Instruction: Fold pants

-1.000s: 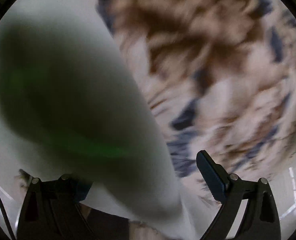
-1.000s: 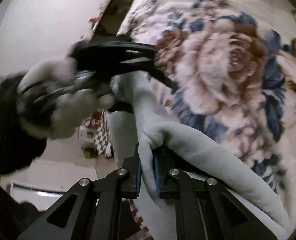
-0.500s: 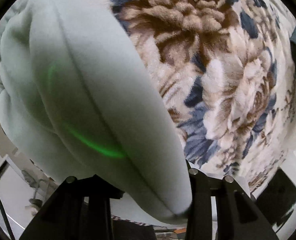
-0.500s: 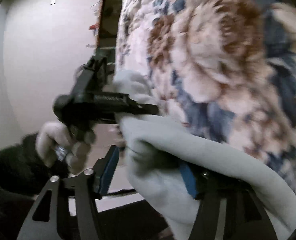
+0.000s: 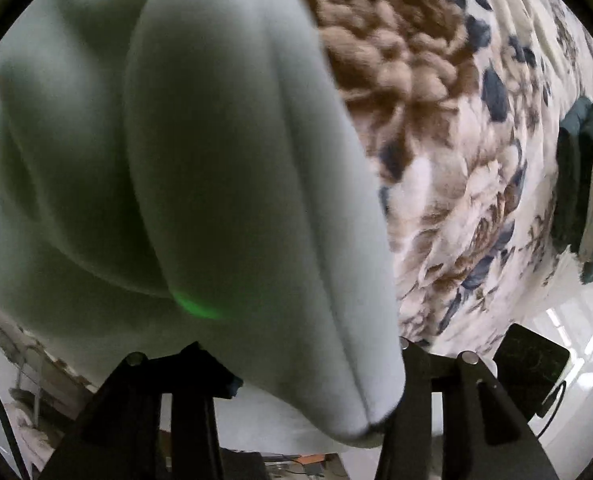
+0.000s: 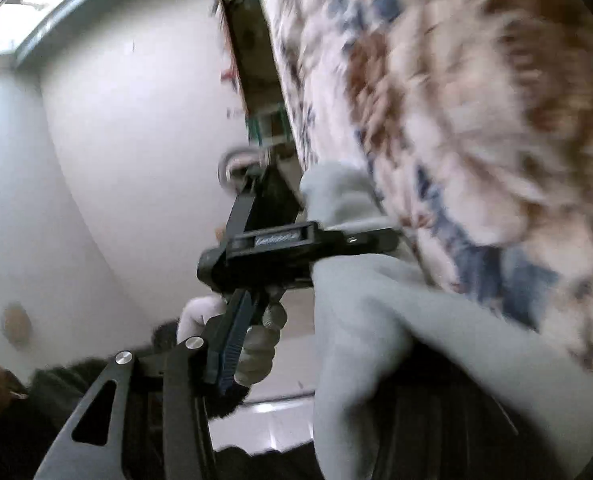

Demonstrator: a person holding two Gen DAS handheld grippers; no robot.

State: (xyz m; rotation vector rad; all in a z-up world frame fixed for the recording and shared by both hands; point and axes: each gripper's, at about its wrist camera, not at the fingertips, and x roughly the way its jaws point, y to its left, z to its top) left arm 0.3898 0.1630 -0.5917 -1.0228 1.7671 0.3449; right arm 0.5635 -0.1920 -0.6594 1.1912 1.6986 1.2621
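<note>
Carrying pale grey pants (image 5: 224, 168), bunched and lifted above floral blanket (image 5: 476, 168) (plush bedcover). Left gripper (image 5: 316, 376) pinches a thick fold; right gripper (image 6: 296, 368) looks spread w/ cloth draped between, though blur hides the far finger. Step: mid-fold transfer. Next: lower, lay flat, align edges.

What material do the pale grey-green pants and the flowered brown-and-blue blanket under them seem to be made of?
The pale grey-green pants look like soft matte fleece or sweatshirt knit: thick, rounded folds and no shine. The flowered brown-and-blue blanket looks like plush pile fabric, since its printed petals show a fuzzy, tufted surface. Both are judged by look only; the fibre itself cannot be told.
</note>
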